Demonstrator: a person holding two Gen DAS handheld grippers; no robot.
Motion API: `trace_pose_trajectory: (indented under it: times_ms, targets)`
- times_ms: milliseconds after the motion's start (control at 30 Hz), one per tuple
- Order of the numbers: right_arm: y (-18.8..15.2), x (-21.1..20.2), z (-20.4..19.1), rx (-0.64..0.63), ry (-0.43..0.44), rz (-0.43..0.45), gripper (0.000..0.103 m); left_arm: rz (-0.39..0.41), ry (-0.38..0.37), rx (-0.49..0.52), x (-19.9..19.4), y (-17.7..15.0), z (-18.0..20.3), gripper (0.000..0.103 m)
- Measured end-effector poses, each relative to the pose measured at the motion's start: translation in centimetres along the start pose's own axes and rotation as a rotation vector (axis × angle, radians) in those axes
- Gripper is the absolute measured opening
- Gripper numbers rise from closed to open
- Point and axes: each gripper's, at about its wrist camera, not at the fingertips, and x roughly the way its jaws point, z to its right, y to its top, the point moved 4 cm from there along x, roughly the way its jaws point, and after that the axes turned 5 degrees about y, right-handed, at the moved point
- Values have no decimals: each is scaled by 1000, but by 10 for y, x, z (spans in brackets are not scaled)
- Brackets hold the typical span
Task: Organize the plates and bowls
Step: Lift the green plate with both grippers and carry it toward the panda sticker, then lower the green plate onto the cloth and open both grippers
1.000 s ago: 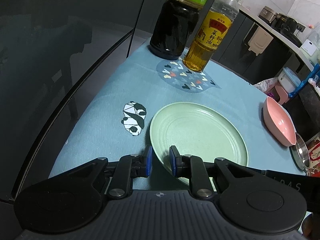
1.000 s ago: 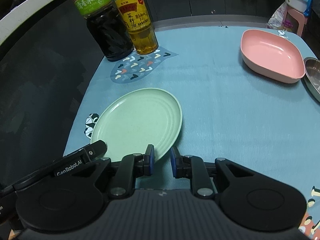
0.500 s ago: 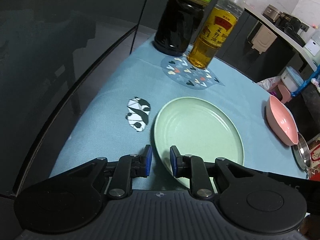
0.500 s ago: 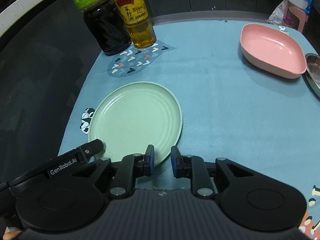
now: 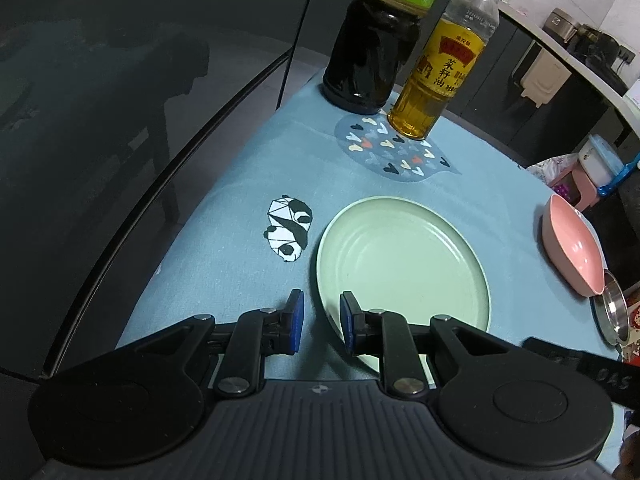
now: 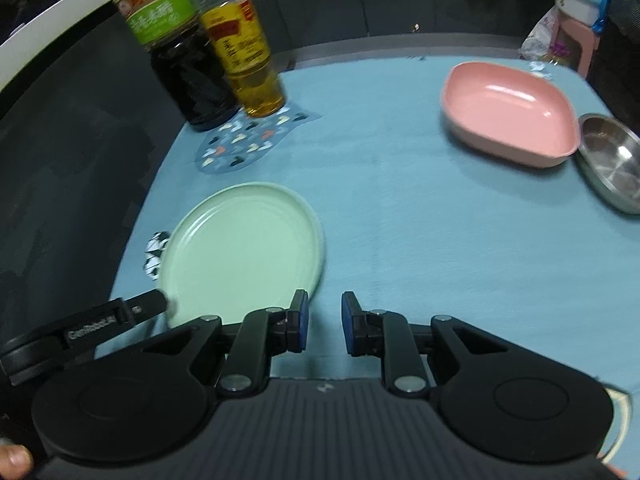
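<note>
A pale green plate (image 5: 400,272) (image 6: 240,256) lies flat on the blue tablecloth. My left gripper (image 5: 320,320) hovers over its near-left rim, jaws nearly closed with a thin gap and nothing gripped. In the right wrist view the left gripper's body (image 6: 116,316) reaches toward that same edge. My right gripper (image 6: 323,320) stands just right of the plate's near edge, above bare cloth, and is likewise almost closed and empty. A pink bowl (image 6: 508,108) (image 5: 572,252) sits at the far right beside a steel bowl (image 6: 612,160).
A dark vinegar bottle (image 5: 372,52) and a yellow oil bottle (image 5: 436,80) stand at the table's far left corner. The table's left edge drops off just beyond a panda print (image 5: 288,228). Bare cloth (image 6: 400,220) stretches between the plate and the pink bowl.
Both views shift only slightly; the right wrist view is now a little blurred. The green plate stays on the cloth, and both grippers keep the same narrow gap.
</note>
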Motion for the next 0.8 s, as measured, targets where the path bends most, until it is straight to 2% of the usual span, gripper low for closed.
trace_pose_trajectory:
  times_ms: [333, 667, 800]
  targets:
    - [8, -20, 59, 125, -39, 52, 17, 18, -46, 59, -15, 5, 39, 21]
    - [14, -44, 106, 208, -38, 110, 17, 39, -140, 189, -21, 3, 112, 25]
    - [17, -55, 128, 248, -36, 139, 17, 20, -208, 251, -16, 1, 145, 26]
